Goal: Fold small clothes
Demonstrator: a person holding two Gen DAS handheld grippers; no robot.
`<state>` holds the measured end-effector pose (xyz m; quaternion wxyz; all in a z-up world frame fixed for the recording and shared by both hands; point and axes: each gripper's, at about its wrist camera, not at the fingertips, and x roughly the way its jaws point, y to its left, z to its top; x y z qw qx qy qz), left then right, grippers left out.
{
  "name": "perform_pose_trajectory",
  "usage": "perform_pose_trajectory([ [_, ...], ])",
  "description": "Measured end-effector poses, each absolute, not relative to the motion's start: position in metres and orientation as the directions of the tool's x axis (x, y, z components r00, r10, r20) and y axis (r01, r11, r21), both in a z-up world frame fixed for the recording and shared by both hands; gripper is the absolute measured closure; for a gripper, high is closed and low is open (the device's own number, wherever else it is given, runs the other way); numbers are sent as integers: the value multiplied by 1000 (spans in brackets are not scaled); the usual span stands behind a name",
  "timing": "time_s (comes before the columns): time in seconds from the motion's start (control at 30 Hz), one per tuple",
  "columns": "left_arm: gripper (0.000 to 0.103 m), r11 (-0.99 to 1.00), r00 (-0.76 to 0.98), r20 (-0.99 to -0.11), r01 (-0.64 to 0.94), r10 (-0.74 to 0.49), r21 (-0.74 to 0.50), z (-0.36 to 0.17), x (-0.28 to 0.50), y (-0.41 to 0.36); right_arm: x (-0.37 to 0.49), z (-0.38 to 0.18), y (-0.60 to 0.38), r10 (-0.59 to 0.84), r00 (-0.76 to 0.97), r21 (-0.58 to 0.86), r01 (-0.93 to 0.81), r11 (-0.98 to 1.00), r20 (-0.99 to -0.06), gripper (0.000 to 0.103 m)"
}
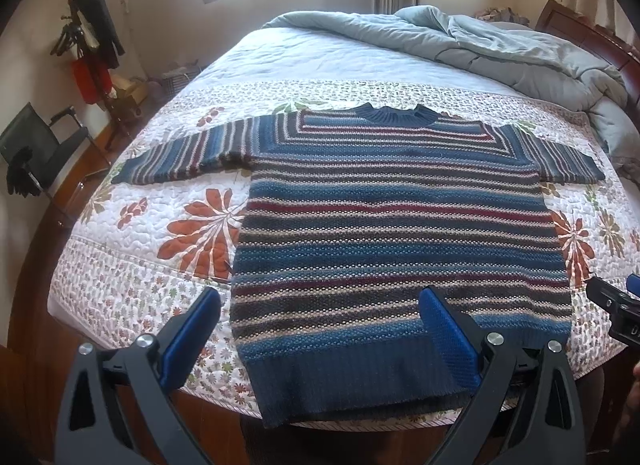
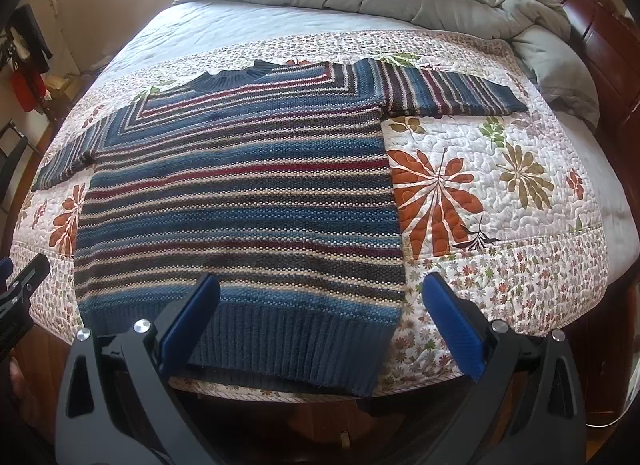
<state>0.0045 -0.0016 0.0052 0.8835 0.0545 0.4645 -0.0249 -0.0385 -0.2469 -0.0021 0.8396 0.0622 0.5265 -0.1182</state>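
A striped knit sweater [image 1: 396,221] in blue, red, beige and dark bands lies flat on the bed, collar far, both sleeves spread sideways, ribbed hem at the near edge. It also shows in the right wrist view [image 2: 240,201]. My left gripper [image 1: 320,329] is open and empty, hovering over the hem's left corner. My right gripper [image 2: 320,325] is open and empty over the hem's right corner. The right gripper's tip [image 1: 616,305] shows at the left wrist view's right edge.
The sweater lies on a floral quilt [image 2: 480,185] covering the bed. A rumpled grey duvet [image 1: 500,45] is heaped at the far end by a wooden headboard [image 2: 600,37]. A chair [image 1: 36,153] and coat rack [image 1: 88,45] stand left of the bed.
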Motion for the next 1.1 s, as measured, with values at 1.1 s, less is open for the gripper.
perform_pose_trajectory([
  [1.1, 4, 993, 568, -823, 95, 7, 73, 6, 5, -2, -40, -6, -252, -133, 414, -17, 272, 962, -901, 2],
])
